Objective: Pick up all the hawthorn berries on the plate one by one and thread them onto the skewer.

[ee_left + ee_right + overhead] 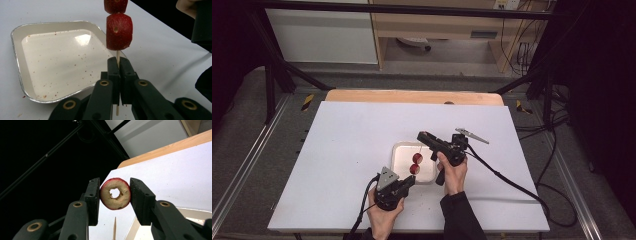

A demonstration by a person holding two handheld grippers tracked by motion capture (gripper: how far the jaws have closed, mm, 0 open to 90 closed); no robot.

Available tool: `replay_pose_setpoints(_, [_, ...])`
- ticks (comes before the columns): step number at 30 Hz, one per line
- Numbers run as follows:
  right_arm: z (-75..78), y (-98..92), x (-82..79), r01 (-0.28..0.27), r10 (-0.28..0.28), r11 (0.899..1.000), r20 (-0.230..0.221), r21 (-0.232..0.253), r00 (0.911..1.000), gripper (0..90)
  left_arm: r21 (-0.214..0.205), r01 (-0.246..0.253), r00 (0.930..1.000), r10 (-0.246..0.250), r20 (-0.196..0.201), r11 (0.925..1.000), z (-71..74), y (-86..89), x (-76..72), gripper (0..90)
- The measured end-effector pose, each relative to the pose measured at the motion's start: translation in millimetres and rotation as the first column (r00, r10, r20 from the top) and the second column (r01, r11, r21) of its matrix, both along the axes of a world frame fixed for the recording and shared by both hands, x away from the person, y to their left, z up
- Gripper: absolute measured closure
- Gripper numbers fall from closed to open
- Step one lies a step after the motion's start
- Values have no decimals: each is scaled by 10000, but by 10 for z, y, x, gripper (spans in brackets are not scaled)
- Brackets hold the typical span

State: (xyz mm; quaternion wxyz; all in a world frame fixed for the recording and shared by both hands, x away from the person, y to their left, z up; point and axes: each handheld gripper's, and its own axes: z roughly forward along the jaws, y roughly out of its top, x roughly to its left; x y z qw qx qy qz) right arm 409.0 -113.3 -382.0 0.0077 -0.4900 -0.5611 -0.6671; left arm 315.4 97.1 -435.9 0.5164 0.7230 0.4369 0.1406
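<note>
The skewer (pixel 416 162) stands up from the left gripper (pixel 411 181) in the high view, over the white tray (pixel 401 150), with red fruit pieces on it – the right gripper (pixel 422 136) hangs just above. In the left gripper view, the jaws are squeezed tight on the stick, right under a fruit piece (pixel 119 31). In the right gripper view, the half-open jaws pinch a cored fruit slice (pixel 115 193) – the stick's tip (pixel 114 227) pokes up below.

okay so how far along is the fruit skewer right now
Done: two red fruit pieces sit on the skewer, which the left gripper clamps upright beside the tray. In hand: the right gripper grips a third cored piece above the skewer tip. Left: pushing it onto the stick. The tray holds only crumbs.
</note>
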Motion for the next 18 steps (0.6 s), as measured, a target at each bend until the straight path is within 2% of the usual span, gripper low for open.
replay_pose_setpoints(18, [0, 5, -25, -120, 119, 9999, 49, 101, 9999, 621, -266, -119, 9999, 118, -14, 9996, 14, -14, 16, 882])
